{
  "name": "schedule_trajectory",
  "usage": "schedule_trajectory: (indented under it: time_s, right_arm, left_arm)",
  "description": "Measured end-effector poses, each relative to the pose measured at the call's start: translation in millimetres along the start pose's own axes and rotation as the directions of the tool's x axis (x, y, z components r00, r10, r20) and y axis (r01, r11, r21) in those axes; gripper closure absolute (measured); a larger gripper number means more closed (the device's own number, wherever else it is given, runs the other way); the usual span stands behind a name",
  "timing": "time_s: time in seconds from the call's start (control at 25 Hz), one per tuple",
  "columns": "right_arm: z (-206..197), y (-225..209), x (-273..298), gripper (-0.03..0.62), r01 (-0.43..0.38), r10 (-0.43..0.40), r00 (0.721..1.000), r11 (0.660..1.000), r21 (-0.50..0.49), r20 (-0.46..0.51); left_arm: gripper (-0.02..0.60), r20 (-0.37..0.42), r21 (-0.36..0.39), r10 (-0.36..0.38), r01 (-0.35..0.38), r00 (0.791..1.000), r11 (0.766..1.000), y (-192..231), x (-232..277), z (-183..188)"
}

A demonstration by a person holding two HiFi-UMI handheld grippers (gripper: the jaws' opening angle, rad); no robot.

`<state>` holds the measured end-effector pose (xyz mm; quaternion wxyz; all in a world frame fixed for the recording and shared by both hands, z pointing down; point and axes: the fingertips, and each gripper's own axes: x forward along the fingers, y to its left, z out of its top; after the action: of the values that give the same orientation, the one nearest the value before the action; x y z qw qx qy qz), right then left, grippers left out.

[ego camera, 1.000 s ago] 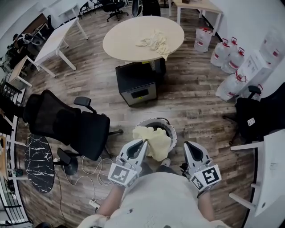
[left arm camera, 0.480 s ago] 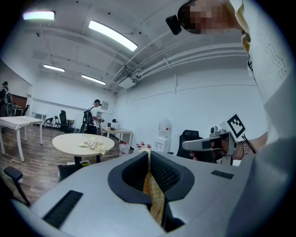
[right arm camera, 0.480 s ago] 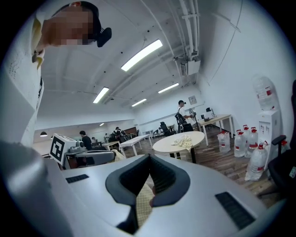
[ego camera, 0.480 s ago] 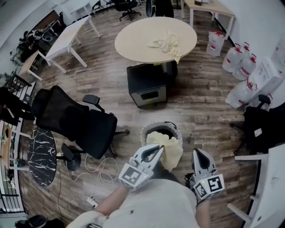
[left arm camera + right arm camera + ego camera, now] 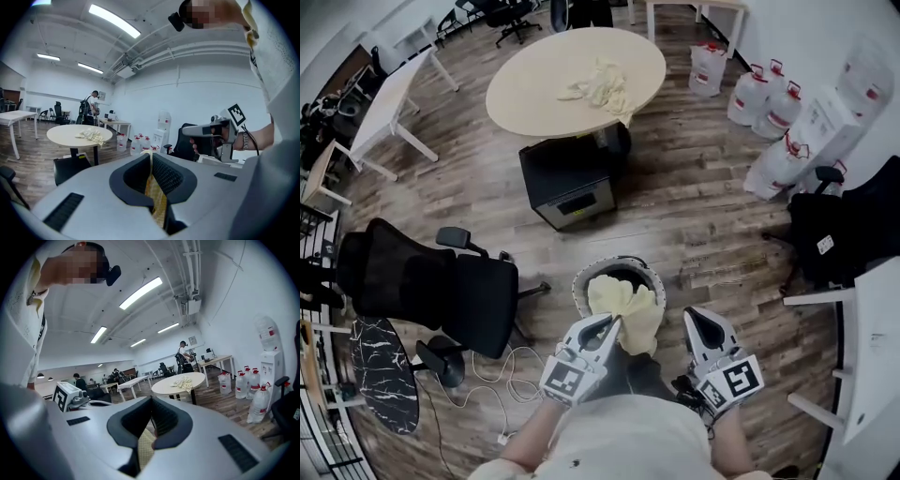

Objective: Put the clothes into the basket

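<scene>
A pale yellow cloth [image 5: 625, 309] hangs over the near rim of the round white basket [image 5: 607, 264] on the floor. My left gripper [image 5: 613, 322] is shut on this cloth, just on the near side of the basket. In the left gripper view a strip of the cloth [image 5: 155, 199] is pinched between the jaws of the left gripper [image 5: 151, 154]. My right gripper [image 5: 691, 313] hovers to the right of the basket, jaws together with nothing in them. More light clothes [image 5: 598, 82] lie heaped on the round table [image 5: 534, 89] farther away.
A black cabinet [image 5: 570, 184] stands between the basket and the round table. A black office chair [image 5: 441, 281] is to the left, with cables [image 5: 492, 375] on the floor beside it. Water bottles [image 5: 764, 98] line the right wall. A dark chair [image 5: 839, 234] sits at the right.
My left gripper has come down with the yellow cloth, which now drapes lower over the basket's near rim. The right gripper has shifted a little as well.
</scene>
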<state>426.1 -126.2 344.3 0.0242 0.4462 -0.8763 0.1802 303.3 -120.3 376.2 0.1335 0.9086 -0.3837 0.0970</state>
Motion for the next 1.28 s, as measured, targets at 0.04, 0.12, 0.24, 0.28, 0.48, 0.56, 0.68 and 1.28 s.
schedule_trajectory:
  time_s: [0.04,0.12,0.24,0.28,0.48,0.56,0.68,1.28]
  right_arm:
    - [-1,-3,5,0.585,0.006,-0.006,1.000,1.000,0.009,0.002]
    - [-5,-8,12,0.585,0.016,-0.016,1.000,1.000,0.021,-0.002]
    - [-8,-10,18,0.585,0.020,-0.020,1.000,0.999,0.025,-0.014]
    - [-9,-9,20,0.585,0.021,-0.020,1.000,1.000,0.024,-0.017]
    - [-20,-18,31,0.585,0.025,-0.022,0.999,0.995,0.095,-0.036]
    - [-30,-17,47,0.585,0.009,-0.005,0.999,0.992,0.123,-0.033]
    - [-36,-16,61,0.586,-0.019,0.023,0.997,0.998,0.063,-0.071]
    - [-86,-36,115,0.586,-0.021,0.033,0.990,0.996,0.089,-0.138]
  left_arm:
    - [0.549,-0.019,-0.001,-0.001,0.001,1.000,1.000,6,6,-9]
    - [0.549,-0.052,-0.003,-0.001,0.001,0.999,1.000,16,17,-25]
    - [0.549,-0.081,-0.008,-0.010,0.009,0.997,1.000,24,33,-39]
    - [0.549,-0.088,-0.005,-0.016,0.015,0.996,1.000,26,37,-42]
    - [0.549,-0.129,0.009,-0.027,0.028,0.991,1.000,35,62,-64]
    - [0.549,-0.176,0.058,0.000,0.010,0.984,0.998,58,66,-85]
    - [0.549,-0.237,0.055,-0.007,0.021,0.971,0.998,71,78,-115]
    - [0.549,-0.461,-0.055,-0.092,0.075,0.883,0.996,97,139,-269]
